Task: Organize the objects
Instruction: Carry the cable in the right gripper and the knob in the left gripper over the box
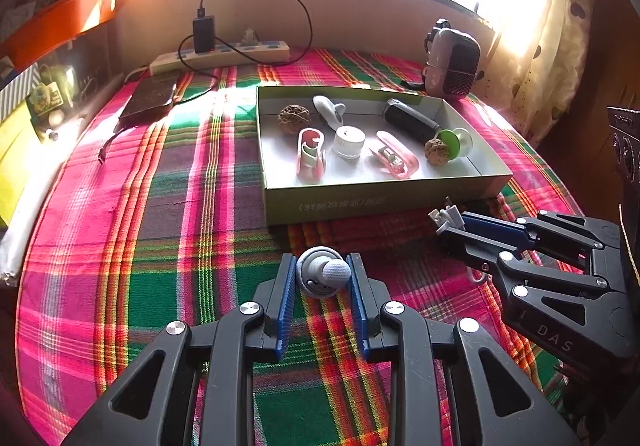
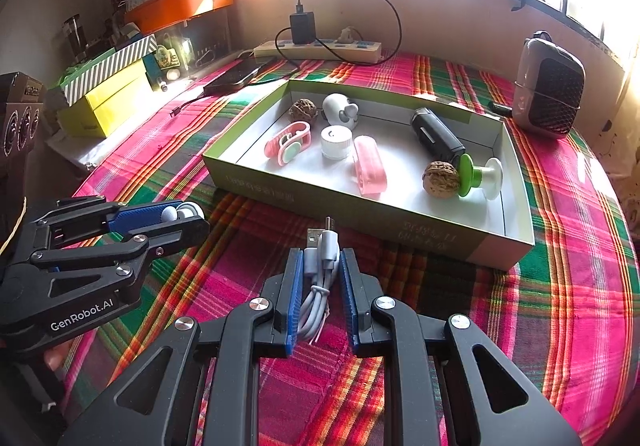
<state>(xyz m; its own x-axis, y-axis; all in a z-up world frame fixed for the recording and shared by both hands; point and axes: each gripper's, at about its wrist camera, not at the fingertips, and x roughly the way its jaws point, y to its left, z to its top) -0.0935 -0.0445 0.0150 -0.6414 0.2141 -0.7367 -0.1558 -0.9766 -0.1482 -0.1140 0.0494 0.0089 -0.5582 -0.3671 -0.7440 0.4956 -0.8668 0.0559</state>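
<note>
1. The left gripper [image 1: 322,273] has its jaws closed on a small grey earbud [image 1: 323,273] with a round soft tip. It is held just above the plaid cloth [image 1: 152,230], a little way in front of the box [image 1: 384,198].
2. The earbud looks very light and smooth, so I think it could slip or roll. The blue pads squeeze its two sides, which looks like a good place to hold it.
3. The right gripper [image 2: 319,266] has its jaws closed on a folded white cable [image 2: 320,278]. Its plugs stick out past the tips and point at the near wall of the box.
4. The cable looks light and bendy. I think it could flop open if it is let go too high, so holding the middle of the bundle is best.
5. The box is wide, low and open on top. Both held things are outside it, near its front wall.
6. Inside the box lie two walnuts [image 2: 440,175], a white cap [image 2: 337,142], a pink clip [image 2: 370,165], a pink and green clip [image 2: 288,145], a black case [image 2: 438,140], a green and white spool [image 2: 478,175] and a small white toy [image 2: 339,108].
7. Farther back on the counter are a power strip [image 2: 320,47] with a black charger [image 2: 302,28], a phone [image 2: 236,76] and a small heater [image 2: 548,90].
8. My guess is both things go into the box next, set down low and gently.
</note>
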